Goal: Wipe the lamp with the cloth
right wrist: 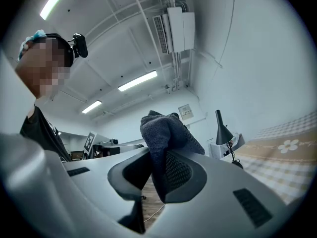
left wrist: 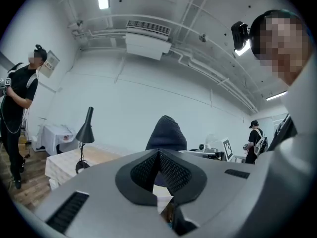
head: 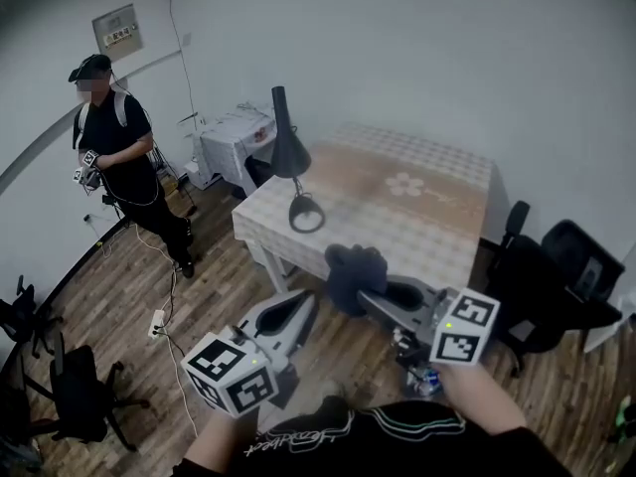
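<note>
A black desk lamp (head: pixel 287 148) stands near the left end of the table (head: pixel 437 237), its ring base (head: pixel 306 214) on the checked cloth cover. My right gripper (head: pixel 364 292) is shut on a dark knitted cloth (head: pixel 354 270), held in the air in front of the table's near edge. The cloth (right wrist: pixel 165 131) bunches up between the pads in the right gripper view, with the lamp (right wrist: pixel 222 129) far off to the right. My left gripper (head: pixel 304 304) hangs lower left of the cloth, shut and empty. In the left gripper view (left wrist: pixel 159 155) the cloth (left wrist: pixel 167 133) shows just beyond the tips and the lamp (left wrist: pixel 85 129) at the left.
A person in black (head: pixel 115 152) stands at the far left holding grippers. A small covered stand (head: pixel 235 137) sits behind the lamp. Black office chairs (head: pixel 561 266) flank the table's right side, another chair (head: pixel 76 386) is at lower left. A power strip (head: pixel 157 321) and cable lie on the wood floor.
</note>
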Demonstrator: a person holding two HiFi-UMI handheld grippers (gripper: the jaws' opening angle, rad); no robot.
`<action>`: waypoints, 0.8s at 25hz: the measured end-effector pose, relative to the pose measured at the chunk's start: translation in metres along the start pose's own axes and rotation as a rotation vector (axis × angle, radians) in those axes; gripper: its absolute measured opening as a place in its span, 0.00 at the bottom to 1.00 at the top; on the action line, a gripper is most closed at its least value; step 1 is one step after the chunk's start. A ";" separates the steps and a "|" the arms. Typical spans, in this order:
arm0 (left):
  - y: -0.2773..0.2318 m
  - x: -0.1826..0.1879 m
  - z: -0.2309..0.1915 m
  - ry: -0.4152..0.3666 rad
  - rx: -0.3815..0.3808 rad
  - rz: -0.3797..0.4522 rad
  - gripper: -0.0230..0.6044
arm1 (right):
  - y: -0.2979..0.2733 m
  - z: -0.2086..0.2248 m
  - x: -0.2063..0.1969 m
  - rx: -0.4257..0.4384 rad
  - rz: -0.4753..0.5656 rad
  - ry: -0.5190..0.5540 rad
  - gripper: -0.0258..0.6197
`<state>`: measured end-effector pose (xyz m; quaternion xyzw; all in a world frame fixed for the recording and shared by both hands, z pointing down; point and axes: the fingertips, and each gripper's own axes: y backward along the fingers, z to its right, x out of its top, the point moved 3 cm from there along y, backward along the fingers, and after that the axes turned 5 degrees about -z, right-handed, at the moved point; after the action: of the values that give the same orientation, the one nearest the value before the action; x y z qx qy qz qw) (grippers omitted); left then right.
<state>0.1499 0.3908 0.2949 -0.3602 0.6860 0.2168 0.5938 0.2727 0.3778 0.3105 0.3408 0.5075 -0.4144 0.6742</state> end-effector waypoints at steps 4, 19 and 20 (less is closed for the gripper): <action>-0.014 0.002 -0.018 0.017 -0.007 -0.008 0.04 | -0.011 0.018 0.002 0.002 -0.003 -0.008 0.13; -0.100 0.036 -0.163 0.030 -0.034 -0.029 0.04 | -0.105 0.160 0.027 -0.065 -0.002 -0.054 0.13; -0.106 0.040 -0.177 0.033 -0.033 -0.026 0.04 | -0.113 0.170 0.031 -0.070 -0.001 -0.054 0.13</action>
<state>0.1116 0.1851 0.3053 -0.3825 0.6872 0.2143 0.5793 0.2431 0.1734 0.3195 0.3056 0.5036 -0.4055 0.6989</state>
